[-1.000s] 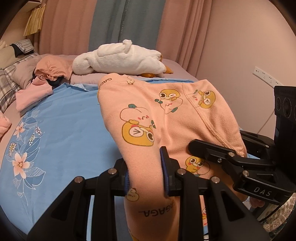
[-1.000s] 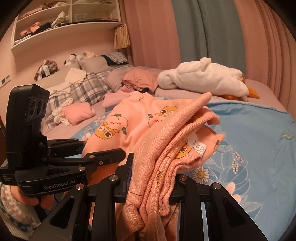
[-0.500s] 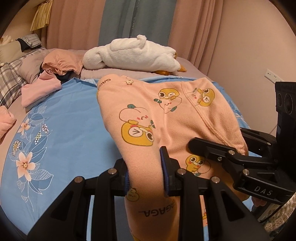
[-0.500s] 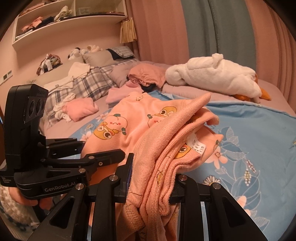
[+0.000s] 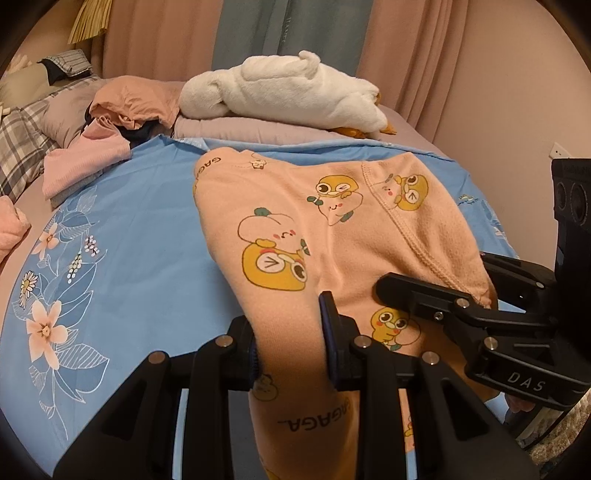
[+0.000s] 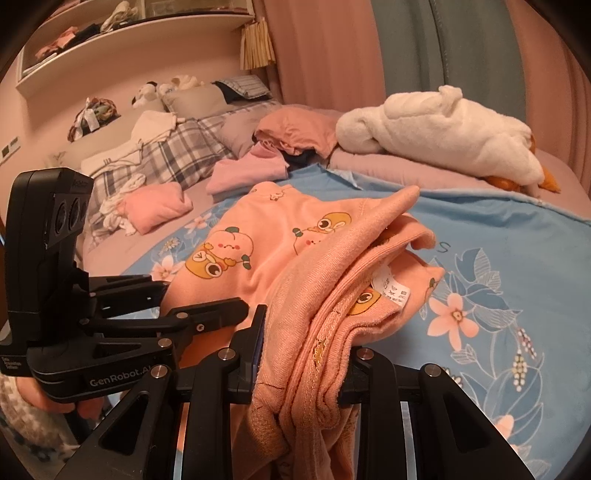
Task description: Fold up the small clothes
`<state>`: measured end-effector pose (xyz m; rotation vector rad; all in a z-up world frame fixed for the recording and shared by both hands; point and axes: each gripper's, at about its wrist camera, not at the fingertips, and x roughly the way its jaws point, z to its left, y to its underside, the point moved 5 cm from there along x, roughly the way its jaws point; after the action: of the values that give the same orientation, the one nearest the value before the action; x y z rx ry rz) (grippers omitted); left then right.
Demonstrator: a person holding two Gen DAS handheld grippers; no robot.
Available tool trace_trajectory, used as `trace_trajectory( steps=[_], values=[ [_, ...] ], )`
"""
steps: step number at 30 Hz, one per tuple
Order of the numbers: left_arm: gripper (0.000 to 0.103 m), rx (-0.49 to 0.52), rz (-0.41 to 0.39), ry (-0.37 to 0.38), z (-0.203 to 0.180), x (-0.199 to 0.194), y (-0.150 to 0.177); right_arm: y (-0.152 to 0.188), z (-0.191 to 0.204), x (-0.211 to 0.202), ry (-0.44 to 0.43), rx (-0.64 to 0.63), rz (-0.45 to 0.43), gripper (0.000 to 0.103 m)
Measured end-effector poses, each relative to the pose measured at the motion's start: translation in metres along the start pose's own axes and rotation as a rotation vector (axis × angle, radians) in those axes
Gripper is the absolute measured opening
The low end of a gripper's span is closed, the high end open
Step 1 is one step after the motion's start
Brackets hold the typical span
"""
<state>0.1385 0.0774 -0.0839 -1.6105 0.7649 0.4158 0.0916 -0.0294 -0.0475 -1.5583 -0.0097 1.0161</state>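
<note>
Bedding fills both views: a blue floral sheet (image 5: pixel 110 229) covers the near part of the bed, with a plaid pillow (image 6: pixel 173 155) and a heap of pink clothes (image 6: pixel 155 206) toward the headboard. A white plush duck (image 5: pixel 284 96) lies along the far edge in front of pink and teal curtains (image 5: pixel 288 29), and a wall shelf (image 6: pixel 110 33) holds more laundry. The peach cartoon-print garment (image 5: pixel 332 236) stretches from the grippers away toward the duck, its long axis running near to far, far end resting on the sheet. The left gripper (image 5: pixel 290 343) is clamped on one near edge; the right gripper (image 6: pixel 303 354) pinches a bunched, multi-layered edge showing a white care label (image 6: pixel 391 291).
</note>
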Motion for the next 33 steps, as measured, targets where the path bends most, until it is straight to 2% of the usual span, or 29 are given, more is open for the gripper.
trace_trajectory(
  steps=[17,33],
  values=[
    [0.028,-0.02,0.072,-0.038,0.032,0.053,0.0,-0.005,-0.012,0.061,-0.007,0.004,0.083,0.029],
    [0.028,-0.023,0.099,-0.062,0.05,0.094,-0.007,-0.007,-0.029,0.102,0.028,-0.016,0.109,0.029]
  ],
)
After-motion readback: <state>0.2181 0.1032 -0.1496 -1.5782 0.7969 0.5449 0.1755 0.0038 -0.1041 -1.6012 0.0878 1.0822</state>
